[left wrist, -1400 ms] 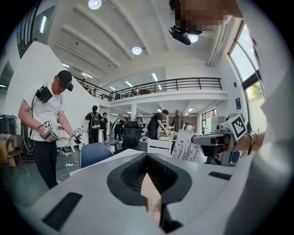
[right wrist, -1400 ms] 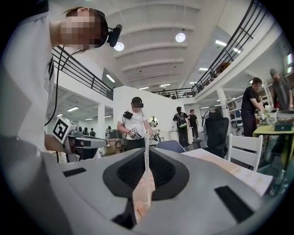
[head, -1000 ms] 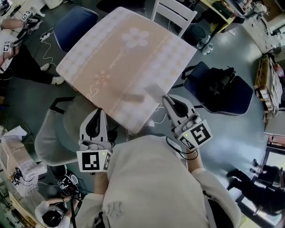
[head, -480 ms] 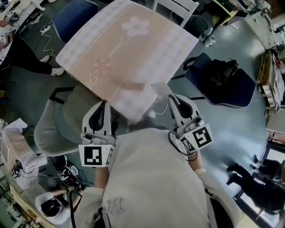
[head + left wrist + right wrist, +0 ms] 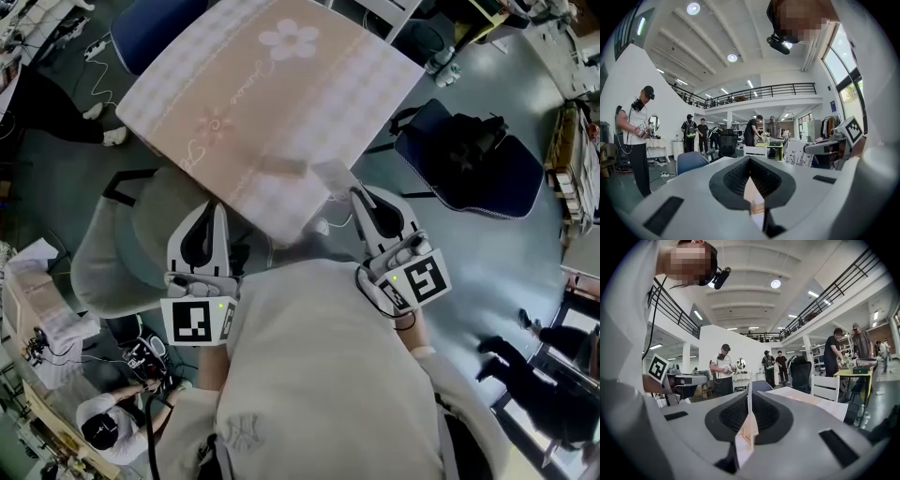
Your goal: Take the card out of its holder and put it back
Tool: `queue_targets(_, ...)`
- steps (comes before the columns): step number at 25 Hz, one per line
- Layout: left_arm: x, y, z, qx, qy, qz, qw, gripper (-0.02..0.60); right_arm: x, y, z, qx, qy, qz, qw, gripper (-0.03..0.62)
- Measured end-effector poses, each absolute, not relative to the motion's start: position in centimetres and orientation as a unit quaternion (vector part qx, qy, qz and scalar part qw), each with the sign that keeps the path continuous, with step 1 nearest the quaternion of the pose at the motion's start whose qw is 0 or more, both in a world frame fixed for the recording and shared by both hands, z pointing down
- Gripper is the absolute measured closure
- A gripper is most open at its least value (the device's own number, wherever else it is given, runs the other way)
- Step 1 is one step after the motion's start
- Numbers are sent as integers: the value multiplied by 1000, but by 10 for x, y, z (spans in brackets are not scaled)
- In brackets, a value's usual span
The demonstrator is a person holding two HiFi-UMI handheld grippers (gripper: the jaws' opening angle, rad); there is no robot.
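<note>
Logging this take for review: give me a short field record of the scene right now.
card: clamped in the right gripper, out of the holder
holder: wooden strip lying on the table, apart from the card
left gripper: jaws together, gripping nothing, short of the table's near edge
table: covered by a pink checked cloth

Left hand-held gripper (image 5: 217, 212), right hand-held gripper (image 5: 357, 196): closed.

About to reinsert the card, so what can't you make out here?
Holder: blurred in the head view, slot unreadable.
Card: edge-on in the shut right gripper, seen in its own view; face unseen.
Pale wedge inside the left gripper: too small in its own view to identify.
</note>
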State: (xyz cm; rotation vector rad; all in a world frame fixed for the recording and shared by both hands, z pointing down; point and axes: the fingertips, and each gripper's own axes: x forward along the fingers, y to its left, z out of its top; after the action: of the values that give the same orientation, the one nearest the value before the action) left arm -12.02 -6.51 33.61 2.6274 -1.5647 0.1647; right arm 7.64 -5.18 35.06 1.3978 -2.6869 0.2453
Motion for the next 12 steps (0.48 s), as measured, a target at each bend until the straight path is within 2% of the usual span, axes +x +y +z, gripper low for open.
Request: queue_targets(12, -137, -66, 343, 852, -518, 39, 56, 581, 64, -54, 357, 450, -887, 83, 56, 563)
